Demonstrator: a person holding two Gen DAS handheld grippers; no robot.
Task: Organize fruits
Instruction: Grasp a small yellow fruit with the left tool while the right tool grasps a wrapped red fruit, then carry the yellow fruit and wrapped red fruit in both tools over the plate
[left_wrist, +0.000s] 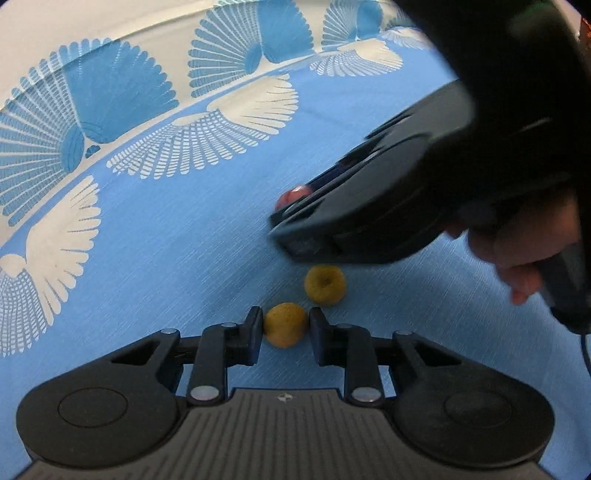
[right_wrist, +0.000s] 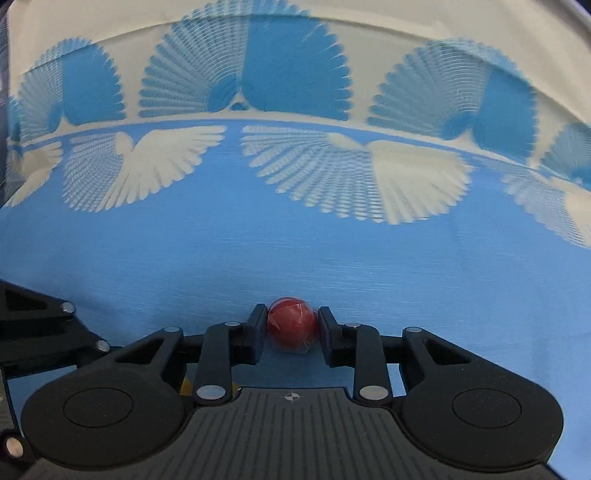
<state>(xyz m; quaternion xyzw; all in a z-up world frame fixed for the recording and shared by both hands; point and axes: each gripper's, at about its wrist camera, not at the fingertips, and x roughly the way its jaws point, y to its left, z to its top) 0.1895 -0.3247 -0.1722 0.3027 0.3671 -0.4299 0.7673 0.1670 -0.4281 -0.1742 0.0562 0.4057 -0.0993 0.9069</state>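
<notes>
In the left wrist view, my left gripper (left_wrist: 285, 325) is shut on a small yellow fruit (left_wrist: 285, 324) just above the blue cloth. A second yellow fruit (left_wrist: 325, 285) lies on the cloth just beyond it to the right. My right gripper (right_wrist: 292, 326) is shut on a small red fruit (right_wrist: 292, 325) wrapped in clear film. The right gripper also shows in the left wrist view (left_wrist: 291, 206) as a blurred black body, with the red fruit (left_wrist: 295, 195) at its tip, above the second yellow fruit.
A blue cloth (left_wrist: 184, 240) with white and blue fan patterns (right_wrist: 332, 173) covers the table. The person's hand (left_wrist: 524, 254) holds the right gripper's handle at the right. Part of the left gripper (right_wrist: 40, 328) shows at the left edge of the right wrist view.
</notes>
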